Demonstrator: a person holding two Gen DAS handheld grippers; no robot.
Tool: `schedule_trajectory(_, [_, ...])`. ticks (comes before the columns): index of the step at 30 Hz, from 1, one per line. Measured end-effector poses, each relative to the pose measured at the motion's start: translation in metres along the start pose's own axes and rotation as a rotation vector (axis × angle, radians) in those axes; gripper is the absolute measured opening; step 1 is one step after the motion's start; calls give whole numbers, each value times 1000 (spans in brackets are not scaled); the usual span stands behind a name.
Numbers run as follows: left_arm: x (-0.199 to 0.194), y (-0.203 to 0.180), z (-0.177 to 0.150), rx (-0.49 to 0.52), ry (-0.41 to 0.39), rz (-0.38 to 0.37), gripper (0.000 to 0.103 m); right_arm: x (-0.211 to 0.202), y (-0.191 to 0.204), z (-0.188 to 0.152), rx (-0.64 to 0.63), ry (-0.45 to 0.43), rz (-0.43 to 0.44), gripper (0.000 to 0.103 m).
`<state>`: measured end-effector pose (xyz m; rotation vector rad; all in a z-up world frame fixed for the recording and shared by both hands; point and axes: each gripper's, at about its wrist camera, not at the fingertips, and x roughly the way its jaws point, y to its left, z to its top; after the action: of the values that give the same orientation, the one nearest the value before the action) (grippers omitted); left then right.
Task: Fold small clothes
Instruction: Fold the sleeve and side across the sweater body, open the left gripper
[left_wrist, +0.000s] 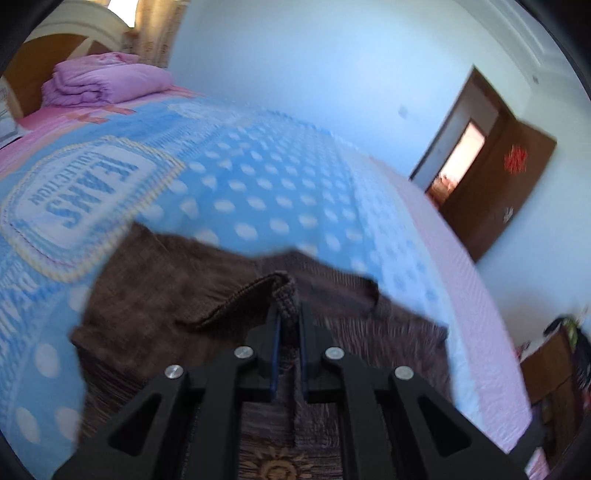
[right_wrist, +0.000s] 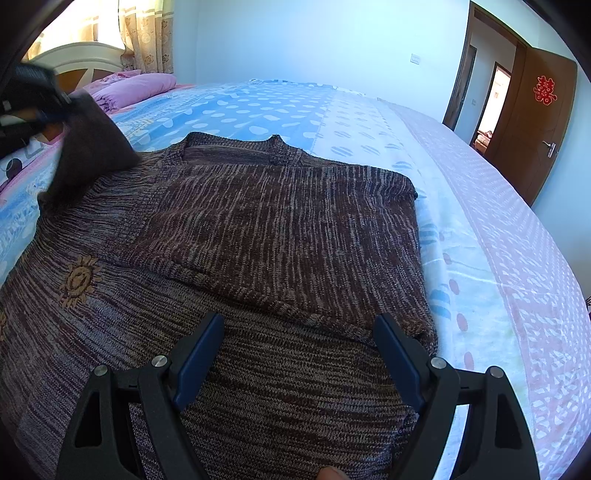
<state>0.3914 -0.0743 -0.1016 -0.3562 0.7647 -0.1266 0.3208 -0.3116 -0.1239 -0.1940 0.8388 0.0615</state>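
A brown knitted sweater (right_wrist: 280, 229) with an embroidered sun (right_wrist: 79, 280) lies on the bed, its right side folded over the body. My right gripper (right_wrist: 299, 328) is open and empty, low over the sweater's lower part. My left gripper (left_wrist: 288, 314) is shut on the sweater's sleeve cuff (left_wrist: 286, 295) and holds it lifted. In the right wrist view the left gripper (right_wrist: 40, 114) is at the far left with the sleeve (right_wrist: 88, 147) hanging from it above the sweater's left shoulder.
The bed has a blue dotted bedspread (right_wrist: 258, 107) with a pink border (right_wrist: 517, 258). A folded purple quilt (right_wrist: 136, 86) sits at the headboard (right_wrist: 77, 55). An open brown door (right_wrist: 532, 122) is at the right, beyond the bed's edge.
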Motion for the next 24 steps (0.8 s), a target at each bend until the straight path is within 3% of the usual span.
schedule_trajectory(2, [13,-15,-15,51,41,36,10,0,-2,0,9,2,9,84])
schedule_trajectory(5, [12,-24,-32,127,74,22,13,0,-5,0,25,4,24,85])
schedule_trajectory(7, [-4,-24,-34,195,50,36,23,1,-6,0,30,7,28,85])
schedule_trajectory(9, [-21,-16,-33,238,4,55,43,1,-7,1,31,7,29,85])
schedule_trajectory(10, [-32,-8,-32,256,-33,79,48,1,-6,1,31,7,29,85])
schedule_trajectory(12, [-47,19,-27,296,-108,197,62,0,-6,1,31,4,29,85])
schedule_trajectory(15, [-46,63,-17,345,-147,435,62,-5,-7,1,39,-14,45,85])
schedule_trajectory(16, [-44,79,-14,340,-137,483,62,-8,-7,0,41,-19,53,85])
schedule_trajectory(20, [-33,135,4,214,-83,539,62,-26,4,14,43,-19,121,85])
schedule_trajectory(24, [-11,150,3,168,5,504,62,-31,30,51,41,-5,253,85])
